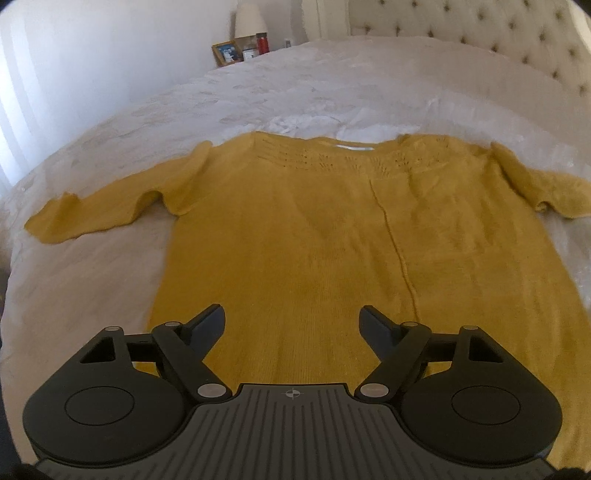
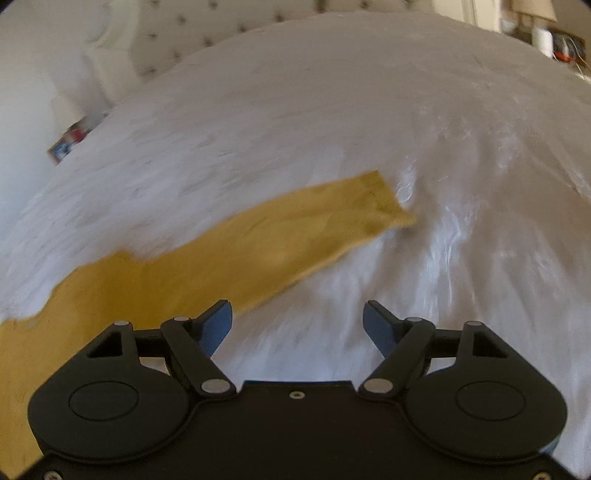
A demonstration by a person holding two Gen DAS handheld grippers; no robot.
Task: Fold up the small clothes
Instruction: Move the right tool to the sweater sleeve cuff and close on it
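A mustard knit sweater lies flat on the bed, neckline toward the tufted headboard, both sleeves spread out. Its hem is hidden under the left gripper, whose fingers gape wide, holding nothing. The right wrist view is smeared with blur (only one sleeve is clear there), its cuff ending on bare white bedding. The right gripper is spread wide too, empty, with open bedspread beyond the cuff.
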